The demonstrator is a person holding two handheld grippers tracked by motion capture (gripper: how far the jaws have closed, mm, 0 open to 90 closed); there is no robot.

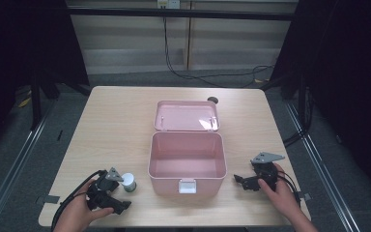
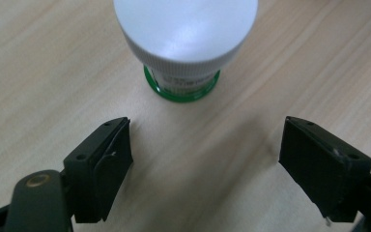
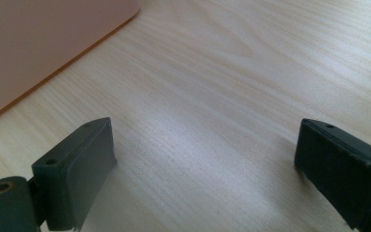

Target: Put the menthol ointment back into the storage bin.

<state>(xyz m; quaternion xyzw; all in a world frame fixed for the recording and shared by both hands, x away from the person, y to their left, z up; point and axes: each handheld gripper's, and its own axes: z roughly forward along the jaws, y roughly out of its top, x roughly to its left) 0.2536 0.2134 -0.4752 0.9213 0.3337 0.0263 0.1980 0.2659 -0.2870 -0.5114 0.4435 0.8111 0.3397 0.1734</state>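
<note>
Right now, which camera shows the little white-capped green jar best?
The left gripper view: the small green jar with the white ribbed cap stands close and sharp on the wooden table, just ahead of the open jaws. The high view shows it tiny beside the open pink plastic box. The right gripper view looks at table and box wall.

Pale wood-grain worktop (image 1: 121, 121), matt; pink box (image 1: 187, 166), smooth plastic; bottle (image 2: 183, 43), glossy ribbed white plastic cap.

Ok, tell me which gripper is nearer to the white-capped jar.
Left. The left gripper sits right beside the white-capped jar, jaws open and aimed at it without touching. The right gripper lies beyond the pink box, on its far side from the jar.
</note>
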